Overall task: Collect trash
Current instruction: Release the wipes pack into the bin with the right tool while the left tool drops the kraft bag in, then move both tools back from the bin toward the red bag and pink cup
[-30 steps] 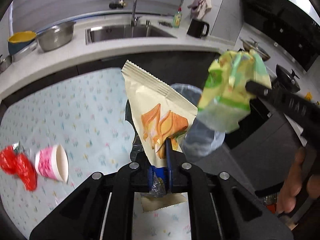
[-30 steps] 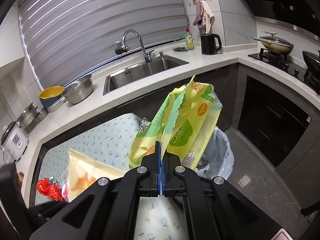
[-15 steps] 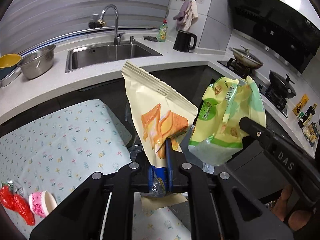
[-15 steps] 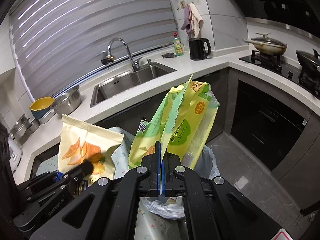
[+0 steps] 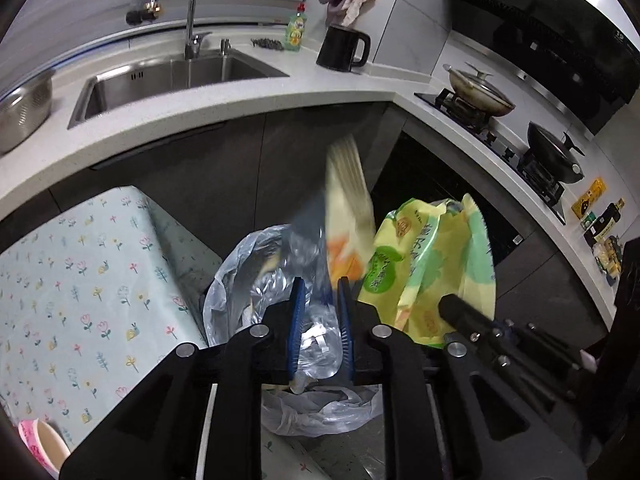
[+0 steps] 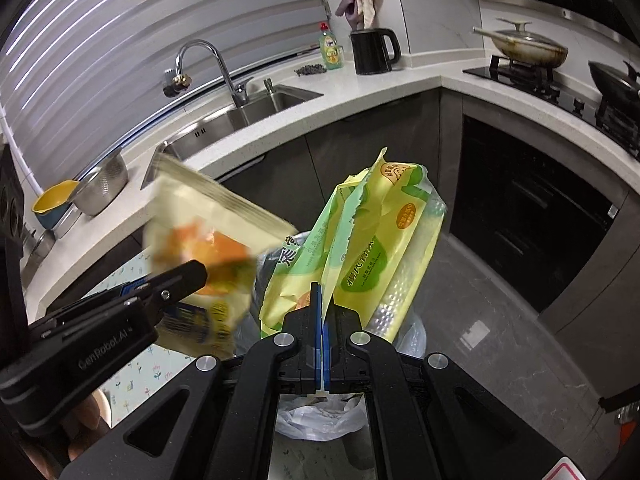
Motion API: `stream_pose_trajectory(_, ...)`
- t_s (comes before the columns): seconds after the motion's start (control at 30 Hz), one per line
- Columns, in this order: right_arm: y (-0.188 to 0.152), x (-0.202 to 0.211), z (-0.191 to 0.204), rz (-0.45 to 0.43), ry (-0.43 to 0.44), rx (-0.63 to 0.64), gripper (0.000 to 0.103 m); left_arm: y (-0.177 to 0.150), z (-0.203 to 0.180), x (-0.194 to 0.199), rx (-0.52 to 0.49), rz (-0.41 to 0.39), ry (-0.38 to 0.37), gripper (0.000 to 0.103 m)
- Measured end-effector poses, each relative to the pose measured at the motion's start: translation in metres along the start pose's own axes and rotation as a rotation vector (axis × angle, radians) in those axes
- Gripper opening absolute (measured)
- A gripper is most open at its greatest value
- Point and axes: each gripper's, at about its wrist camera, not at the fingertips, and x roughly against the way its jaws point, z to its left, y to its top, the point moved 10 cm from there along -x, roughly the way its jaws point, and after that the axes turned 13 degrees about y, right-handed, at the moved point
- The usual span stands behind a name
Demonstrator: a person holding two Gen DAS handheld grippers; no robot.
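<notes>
I am opening my left gripper (image 5: 320, 300); the blurred chip bag (image 5: 348, 200) is slipping loose over the bin liner (image 5: 240, 264). My right gripper (image 6: 321, 308) is clamping the green wrapper (image 6: 384, 248).

A white speckled stone counter (image 6: 360, 92) runs in an L along the kitchen walls, over dark grey cabinet fronts (image 6: 360, 152) and a grey marbled tile floor (image 6: 500, 344). A stainless steel sink (image 5: 168, 76) with a curved chrome tap (image 5: 188, 4) sits below horizontal window blinds (image 6: 120, 40), with a black kettle (image 6: 374, 50) and a green dish soap bottle (image 6: 331, 50) near the corner. On the right a black gas hob (image 6: 560, 80) carries a lidded pan (image 6: 520, 44), and a pale floral cloth (image 5: 72, 288) covers a low surface at the left.
</notes>
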Motion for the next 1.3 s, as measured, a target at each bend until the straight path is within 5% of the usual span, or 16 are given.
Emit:
stream_pose_trajectory(0.2,-0.004,-0.028,0.006,0.043,0.009,0.017,0.001,0.005,0.012,0.002,0.001,-0.024,0.035,0.044)
stream_pose_trajectory(0.83,-0.005,0.004,0.052,-0.011,0.009,0.056,0.032,0.003,0.065,0.045,0.044,-0.081,0.166,0.048)
stream_pose_trajectory(1.1,-0.006,0.044,0.112,-0.053,0.050,0.128,0.048,-0.007,0.116,0.106,0.105,-0.140,0.253,0.069)
stream_pose_trajectory(1.3,-0.029,0.066,0.174,-0.048,0.096,0.209,0.059,-0.036,0.170,0.155,0.114,-0.152,0.330,0.069)
